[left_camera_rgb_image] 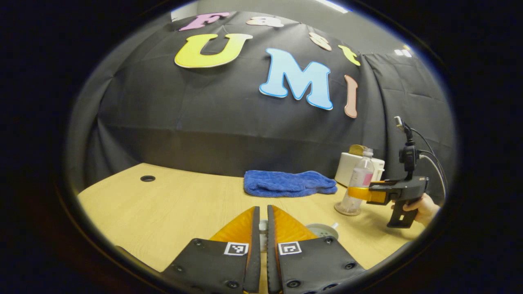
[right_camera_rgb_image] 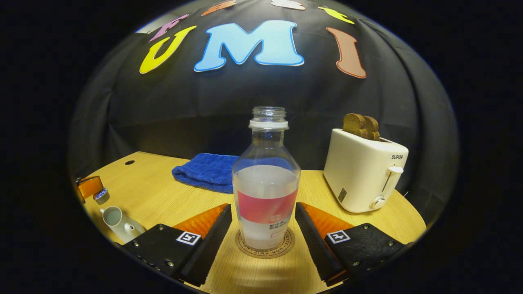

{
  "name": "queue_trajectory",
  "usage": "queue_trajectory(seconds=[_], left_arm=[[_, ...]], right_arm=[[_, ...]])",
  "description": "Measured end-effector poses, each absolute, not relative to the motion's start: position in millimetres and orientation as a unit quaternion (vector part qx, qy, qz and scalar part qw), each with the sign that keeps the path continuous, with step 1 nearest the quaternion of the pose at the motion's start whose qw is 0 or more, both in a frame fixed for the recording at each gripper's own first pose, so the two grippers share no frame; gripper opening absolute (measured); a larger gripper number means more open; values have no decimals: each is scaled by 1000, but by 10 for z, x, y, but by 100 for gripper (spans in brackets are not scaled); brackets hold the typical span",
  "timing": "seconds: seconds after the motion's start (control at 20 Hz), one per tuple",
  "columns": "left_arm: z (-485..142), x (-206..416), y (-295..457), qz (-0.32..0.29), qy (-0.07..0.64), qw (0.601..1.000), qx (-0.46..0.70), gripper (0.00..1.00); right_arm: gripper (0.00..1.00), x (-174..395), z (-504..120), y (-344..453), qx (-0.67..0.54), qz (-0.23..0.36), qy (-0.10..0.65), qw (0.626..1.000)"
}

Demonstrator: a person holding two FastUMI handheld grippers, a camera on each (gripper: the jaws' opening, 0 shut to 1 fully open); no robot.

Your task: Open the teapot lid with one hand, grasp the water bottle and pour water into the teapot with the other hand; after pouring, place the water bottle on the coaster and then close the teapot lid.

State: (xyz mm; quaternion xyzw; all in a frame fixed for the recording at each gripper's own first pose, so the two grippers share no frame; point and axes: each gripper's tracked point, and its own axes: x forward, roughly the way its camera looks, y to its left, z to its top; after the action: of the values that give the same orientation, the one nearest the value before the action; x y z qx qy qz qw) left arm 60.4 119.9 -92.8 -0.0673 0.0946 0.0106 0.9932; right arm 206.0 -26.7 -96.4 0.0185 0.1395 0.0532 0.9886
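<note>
The water bottle (right_camera_rgb_image: 266, 179) stands upright on the coaster (right_camera_rgb_image: 265, 247) on the surface (right_camera_rgb_image: 155, 192), uncapped and roughly half full; it looks light, thin-walled and likely to dent, and slick, so the labelled belly seems the best hold. The right tongs (right_camera_rgb_image: 264, 230) stand wide, a finger on either side of the bottle, neither touching. The left tongs (left_camera_rgb_image: 260, 232) are narrowed on a pale knob, probably the teapot lid (left_camera_rgb_image: 263, 228). The right gripper view adds the open teapot (right_camera_rgb_image: 116, 220) and a toaster (right_camera_rgb_image: 363, 171); the left gripper view shows the hand (left_camera_rgb_image: 423, 208) holding the right tongs.
</note>
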Motion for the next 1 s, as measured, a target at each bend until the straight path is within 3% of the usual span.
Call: queue_trajectory(seconds=[0.45,1.0], left_arm=[[-718,581,727,-38,72,995,-57,15],[-854,669,384,-54,92,994,-33,13]], right_arm=[[96,1592,-911,-315,104,54,128,985],[96,1064,-529,-122,22,55,68,996]])
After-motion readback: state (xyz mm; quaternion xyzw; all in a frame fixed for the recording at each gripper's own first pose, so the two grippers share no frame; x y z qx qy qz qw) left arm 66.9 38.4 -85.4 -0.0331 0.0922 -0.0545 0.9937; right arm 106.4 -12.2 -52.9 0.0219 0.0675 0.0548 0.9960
